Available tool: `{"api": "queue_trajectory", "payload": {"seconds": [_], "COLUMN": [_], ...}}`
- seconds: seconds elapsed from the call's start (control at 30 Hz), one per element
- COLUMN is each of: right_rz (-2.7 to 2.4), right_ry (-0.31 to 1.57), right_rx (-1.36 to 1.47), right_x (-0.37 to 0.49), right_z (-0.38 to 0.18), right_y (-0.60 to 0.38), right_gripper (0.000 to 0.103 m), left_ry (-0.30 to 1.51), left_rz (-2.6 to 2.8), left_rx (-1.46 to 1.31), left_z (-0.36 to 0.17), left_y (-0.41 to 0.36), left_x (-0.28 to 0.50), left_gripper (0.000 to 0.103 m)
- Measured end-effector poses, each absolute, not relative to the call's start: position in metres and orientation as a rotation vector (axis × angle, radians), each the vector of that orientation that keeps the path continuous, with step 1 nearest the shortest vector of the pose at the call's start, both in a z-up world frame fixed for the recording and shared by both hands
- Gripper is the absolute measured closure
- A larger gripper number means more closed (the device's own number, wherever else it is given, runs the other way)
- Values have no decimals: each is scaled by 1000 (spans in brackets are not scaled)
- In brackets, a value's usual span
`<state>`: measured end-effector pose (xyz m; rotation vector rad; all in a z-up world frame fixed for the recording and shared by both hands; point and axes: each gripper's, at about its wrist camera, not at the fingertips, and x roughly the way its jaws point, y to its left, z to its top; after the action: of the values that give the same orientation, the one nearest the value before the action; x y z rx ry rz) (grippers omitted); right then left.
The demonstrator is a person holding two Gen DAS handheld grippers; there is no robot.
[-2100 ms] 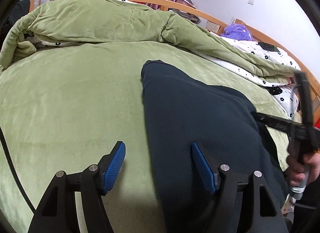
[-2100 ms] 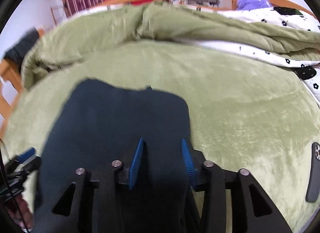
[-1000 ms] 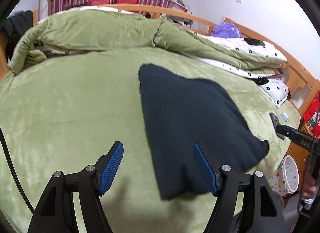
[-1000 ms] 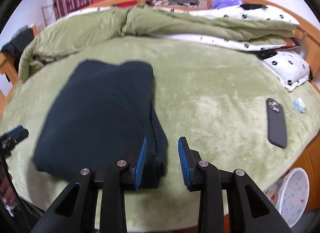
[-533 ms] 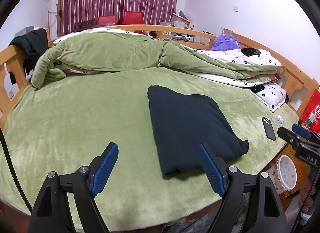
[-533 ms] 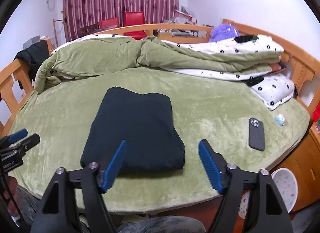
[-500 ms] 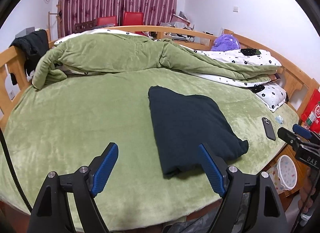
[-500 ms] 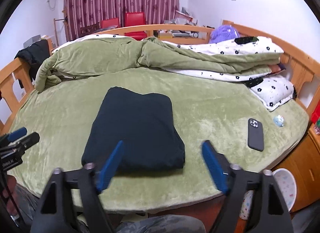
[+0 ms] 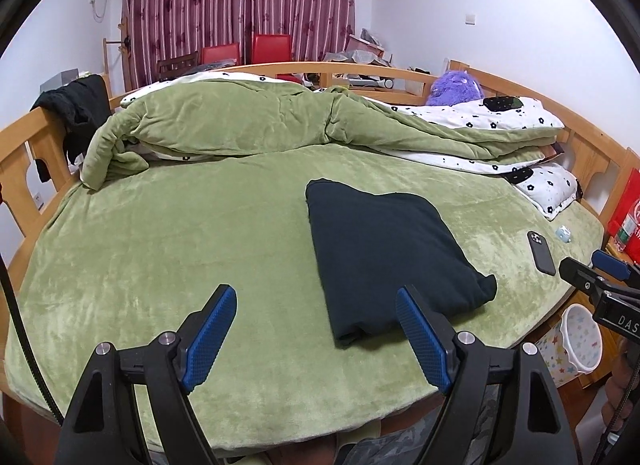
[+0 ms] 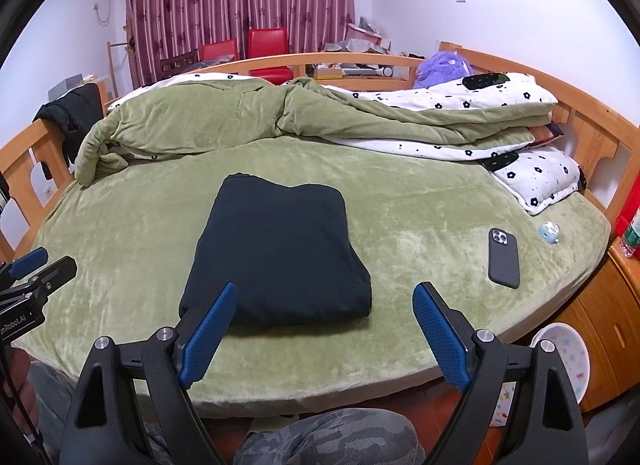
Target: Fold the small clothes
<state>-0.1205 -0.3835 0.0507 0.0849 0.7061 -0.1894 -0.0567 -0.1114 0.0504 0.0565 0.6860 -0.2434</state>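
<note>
A dark navy garment point(image 9: 384, 249) point(image 10: 280, 253) lies folded into a flat rectangle on the green bed cover point(image 9: 160, 249) point(image 10: 420, 217), near the front edge. My left gripper point(image 9: 316, 337) hangs open above the bed's front edge, back from the garment, with nothing between its blue pads. My right gripper point(image 10: 324, 337) is likewise open and empty, raised over the front edge just short of the garment's near side. Each gripper shows at the rim of the other's view.
A black phone point(image 10: 503, 258) and a small light-blue case point(image 10: 549, 233) lie on the cover to the right. A bunched green quilt point(image 10: 240, 121) and a flowered pillow point(image 10: 540, 177) fill the back. Wooden rails ring the bed; a starred bin point(image 10: 564, 357) stands on the floor.
Both grippers let go of the garment, opened wide and drew back and upward from the bed. The garment stays folded on the cover.
</note>
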Motion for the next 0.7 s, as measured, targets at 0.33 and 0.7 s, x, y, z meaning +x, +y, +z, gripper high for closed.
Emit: {"api": "queue_trajectory", "payload": {"seconds": [0.33, 0.7], "right_rz": [-190, -198], "right_ry": [707, 705], "right_rx": [85, 87], "right_x": [-123, -125], "right_z": [52, 53], "right_y": [-385, -384], "right_gripper": [14, 14], "left_ry": [679, 675], "left_rz": [-244, -244], "left_rx": [69, 67], "left_z": [56, 60], "left_y": [-114, -112], "left_x": [-59, -63], "left_gripper": [22, 22]}}
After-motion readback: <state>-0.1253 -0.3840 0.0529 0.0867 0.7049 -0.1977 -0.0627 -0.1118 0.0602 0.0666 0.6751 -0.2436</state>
